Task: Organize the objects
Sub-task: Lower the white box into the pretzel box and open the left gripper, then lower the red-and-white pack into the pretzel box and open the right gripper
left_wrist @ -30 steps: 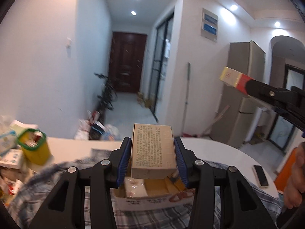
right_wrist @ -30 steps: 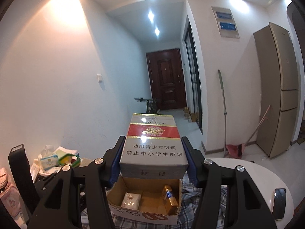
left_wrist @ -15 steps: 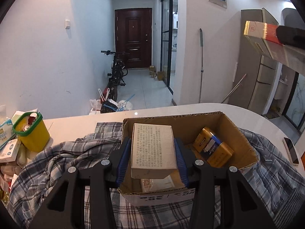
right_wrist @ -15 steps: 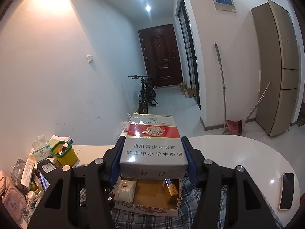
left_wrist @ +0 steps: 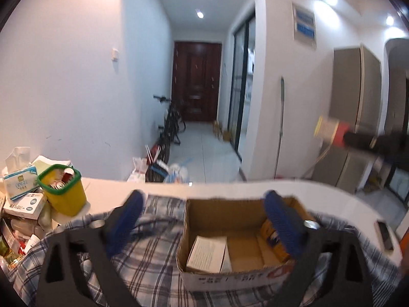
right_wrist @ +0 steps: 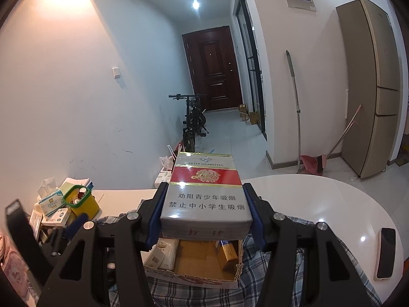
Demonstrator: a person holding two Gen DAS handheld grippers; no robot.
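Observation:
My left gripper (left_wrist: 204, 226) is open and empty above an open cardboard box (left_wrist: 204, 277) on a plaid cloth. A small beige box (left_wrist: 207, 254) lies inside at the left, and a gold pack (left_wrist: 271, 230) at the right. My right gripper (right_wrist: 204, 215) is shut on a silver and red cigarette carton (right_wrist: 205, 192), held above the same cardboard box (right_wrist: 204, 278). The carton's end (left_wrist: 329, 130) shows at the right in the left wrist view.
A white round table (right_wrist: 319, 199) carries the plaid cloth (left_wrist: 143, 263). A yellow tub with a green rim (left_wrist: 62, 189), tissue boxes (left_wrist: 19, 183) and clutter crowd the left. A phone (right_wrist: 386, 252) lies at the table's right edge.
My left gripper has opened and let go of the beige box, which now lies in the cardboard box. The right gripper still holds the carton, lower than before.

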